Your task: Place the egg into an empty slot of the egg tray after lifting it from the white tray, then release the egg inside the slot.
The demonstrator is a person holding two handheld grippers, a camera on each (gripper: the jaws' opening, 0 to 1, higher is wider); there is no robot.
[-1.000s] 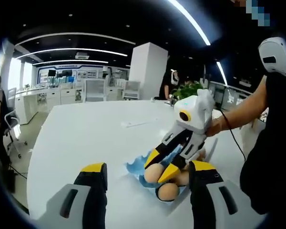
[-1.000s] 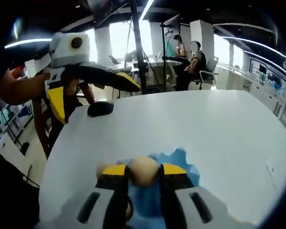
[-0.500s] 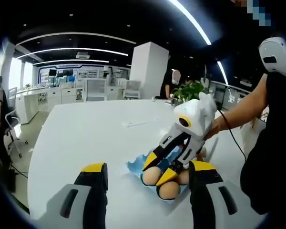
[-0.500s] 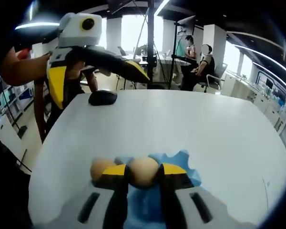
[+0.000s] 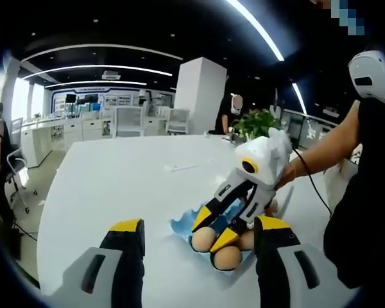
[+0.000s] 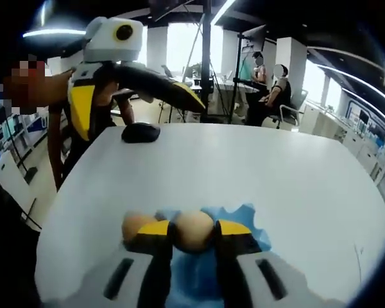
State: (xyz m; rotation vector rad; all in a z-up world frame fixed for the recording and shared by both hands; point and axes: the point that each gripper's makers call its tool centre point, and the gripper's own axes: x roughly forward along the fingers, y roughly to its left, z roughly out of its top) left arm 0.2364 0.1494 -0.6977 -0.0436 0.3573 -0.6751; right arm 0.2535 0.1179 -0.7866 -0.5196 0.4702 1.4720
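Right gripper (image 6: 192, 230): its yellow-tipped fingers (image 6: 155, 230) are clenched on a tan egg (image 6: 193, 229), one pad on each side of the shell. The egg sits directly over the blue egg tray (image 6: 250, 226), which rests on the white bench (image 6: 269, 170). Whether the egg is seated in a slot or held just above it cannot be told from the right gripper view. A second egg (image 6: 134, 223) lies just to the left of the held one, at the tray's edge.

In the left gripper view the right gripper (image 5: 215, 232) reaches down onto the tray, its tips bracketing the egg (image 5: 204, 239). Another egg (image 5: 226, 257) sits nearer the camera in the tray, touching or nearly touching the lower tip; a further egg (image 5: 246, 239) lies behind it.

Left gripper (image 5: 199, 231): fingers (image 5: 129, 226) released and spread wide, holding nothing, raised above the bench and apart from the tray. It also appears in the right gripper view (image 6: 186, 97), held in the air.

A black computer mouse (image 6: 140, 133) rests on the far part of the bench. A potted plant (image 5: 255, 120) stands beyond the bench.
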